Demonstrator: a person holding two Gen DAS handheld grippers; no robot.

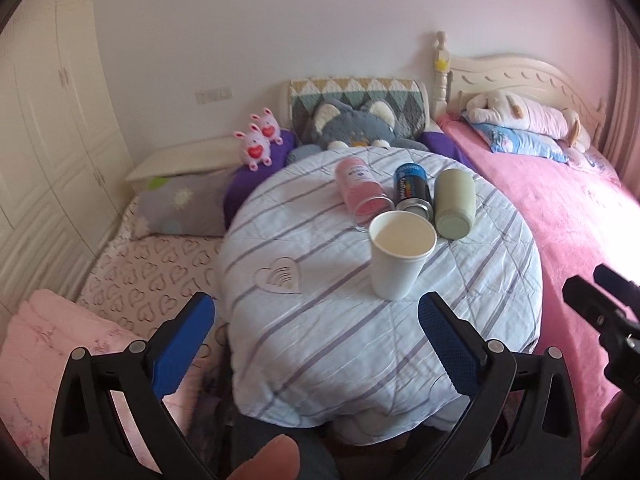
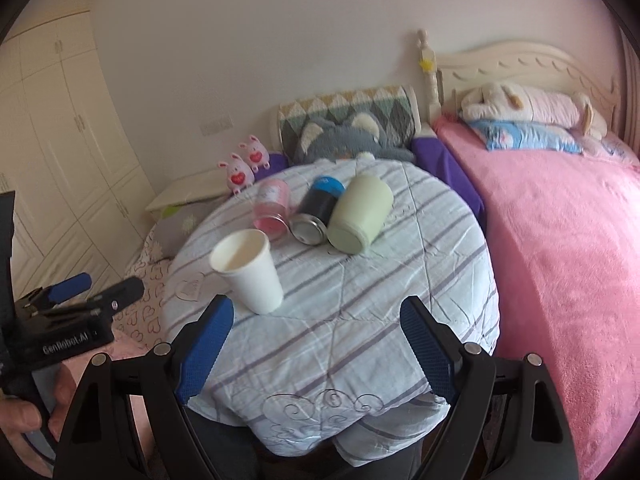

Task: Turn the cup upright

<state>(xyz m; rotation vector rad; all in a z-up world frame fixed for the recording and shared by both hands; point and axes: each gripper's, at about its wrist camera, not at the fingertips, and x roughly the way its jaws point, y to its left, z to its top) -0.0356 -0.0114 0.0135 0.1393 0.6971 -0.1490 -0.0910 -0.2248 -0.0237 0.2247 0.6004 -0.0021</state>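
The white paper cup [image 1: 400,256] stands upright, mouth up, on the striped quilt [image 1: 320,340], in front of three containers lying on their sides. Left gripper [image 1: 316,344] and right gripper [image 2: 316,344] are both wide open, holding nothing. Risk: soft quilt; a bump could topple the cup. Legible text: "GenRobot.AI" on the left gripper body.

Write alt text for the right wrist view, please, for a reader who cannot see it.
A white paper cup stands upright, mouth up, on a round table with a striped cloth. Behind it a pink cup, a dark can and a pale green cup lie on their sides. The right hand-held gripper is open and empty.
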